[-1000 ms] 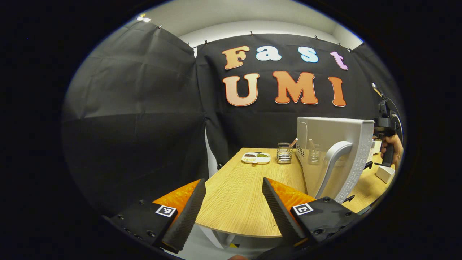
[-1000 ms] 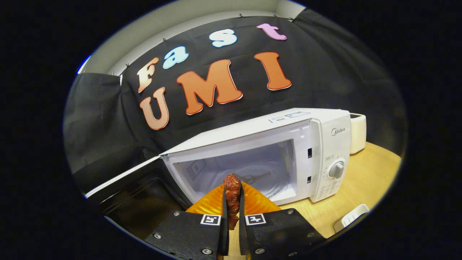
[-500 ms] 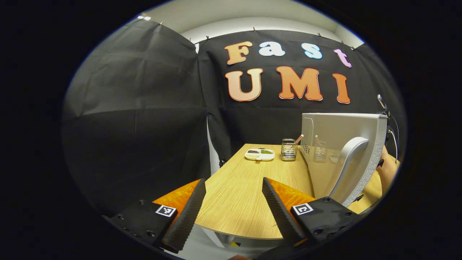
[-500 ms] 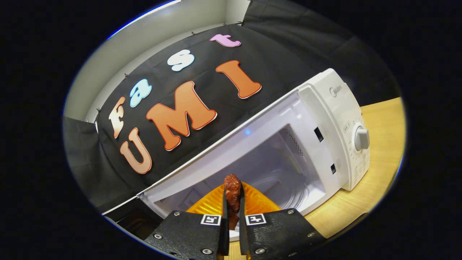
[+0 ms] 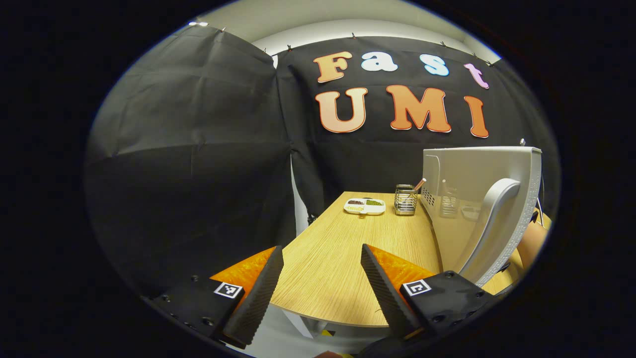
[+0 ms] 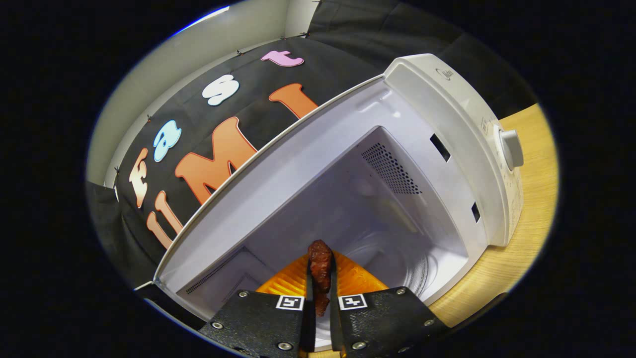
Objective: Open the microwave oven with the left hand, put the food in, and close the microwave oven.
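In the right gripper view the white microwave [image 6: 447, 114] stands open and tilted, its pale cavity [image 6: 348, 214] and glass turntable [image 6: 407, 268] close ahead. My right gripper [image 6: 320, 278] is shut on a dark red-brown piece of food [image 6: 319, 263], held at the cavity's mouth. In the left gripper view the swung-open microwave door [image 5: 477, 199] with its curved handle [image 5: 489, 223] stands at the right. My left gripper [image 5: 320, 268] is open with nothing between its fingers, just left of the door, over the wooden table [image 5: 338, 258].
At the table's far end lie a white divided dish [image 5: 365, 205] and a wire utensil holder [image 5: 405, 199]. The table's near edge runs under my left gripper. A hand [image 5: 530, 243] shows behind the door. The control knob [image 6: 512, 149] sits on the microwave's right panel.
My right gripper has moved forward with the food, up to the microwave's opening, and rolled further. The left gripper view has drifted slightly; the door sits farther right in it.
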{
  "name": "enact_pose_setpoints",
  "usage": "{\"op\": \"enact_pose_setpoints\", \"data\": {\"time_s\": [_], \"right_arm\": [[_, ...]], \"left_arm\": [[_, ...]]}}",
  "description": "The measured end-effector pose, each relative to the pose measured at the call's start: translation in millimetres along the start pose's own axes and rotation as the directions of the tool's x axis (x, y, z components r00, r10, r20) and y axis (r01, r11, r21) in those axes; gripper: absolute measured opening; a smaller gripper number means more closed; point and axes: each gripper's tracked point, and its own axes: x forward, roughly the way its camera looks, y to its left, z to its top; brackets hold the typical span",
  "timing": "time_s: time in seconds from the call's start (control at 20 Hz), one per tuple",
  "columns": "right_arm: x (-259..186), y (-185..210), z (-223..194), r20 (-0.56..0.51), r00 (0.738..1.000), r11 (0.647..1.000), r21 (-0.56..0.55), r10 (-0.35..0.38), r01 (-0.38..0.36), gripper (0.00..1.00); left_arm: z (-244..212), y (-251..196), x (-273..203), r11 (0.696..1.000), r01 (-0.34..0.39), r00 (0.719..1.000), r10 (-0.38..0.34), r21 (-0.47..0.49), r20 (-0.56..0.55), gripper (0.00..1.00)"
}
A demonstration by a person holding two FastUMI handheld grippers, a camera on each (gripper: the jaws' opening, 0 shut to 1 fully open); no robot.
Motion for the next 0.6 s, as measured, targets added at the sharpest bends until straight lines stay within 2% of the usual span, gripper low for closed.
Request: {"op": "enact_pose_setpoints", "data": {"time_s": [0.05, 0.1, 0.15, 0.2, 0.3, 0.35, 0.4, 0.55, 0.6], "right_arm": [[3.6, -2.9, -1.2, 0.003, 1.0, 1.0, 0.0, -0.011, 0.011, 0.11], [5.3, -1.8, -4.0, -0.003, 1.0, 1.0, 0.011, -0.013, 0.013, 0.11], [8.4, -0.2, -7.4, -0.01, 1.0, 1.0, 0.019, -0.011, 0.011, 0.12], [12.4, -1.8, -11.5, -0.015, 1.0, 1.0, 0.018, -0.02, 0.02, 0.13], [12.4, 1.7, -16.3, -0.017, 0.999, 0.999, 0.002, -0.033, 0.033, 0.13], [13.8, 4.1, -17.8, -0.016, 0.999, 0.999, -0.015, -0.035, 0.035, 0.14], [11.4, 5.7, -18.7, -0.013, 0.999, 0.998, -0.044, -0.038, 0.038, 0.14], [10.1, -2.2, -21.2, -0.037, 0.996, 0.991, -0.117, -0.078, 0.073, 0.2], [8.6, -8.6, -24.1, -0.065, 0.992, 0.987, -0.13, -0.104, 0.095, 0.22]], "left_arm": [[-0.5, -0.3, 1.4, 1.0, -0.007, 1.0, 0.007, 0.003, -0.003, 1.0], [-1.2, -1.8, 3.4, 1.0, -0.006, 1.0, 0.006, 0.004, -0.008, 0.95], [-0.9, -5.9, 3.9, 1.0, -0.001, 1.0, 0.001, 0.004, -0.006, 1.0], [0.7, -8.9, 1.9, 1.0, 0.006, 1.0, -0.006, 0.006, -0.005, 0.94], [2.5, -11.1, -0.5, 1.0, 0.007, 1.0, -0.007, 0.013, 0.001, 0.94], [4.3, -11.0, -0.6, 1.0, 0.002, 1.0, -0.002, 0.016, 0.007, 0.94], [5.2, -10.2, -1.4, 1.0, -0.002, 1.0, 0.001, 0.019, 0.009, 1.0], [6.9, -11.4, -3.5, 1.0, -0.005, 1.0, 0.005, 0.029, 0.01, 0.95], [6.2, -11.3, -5.9, 0.999, -0.005, 1.0, 0.004, 0.033, 0.008, 1.0]]}}
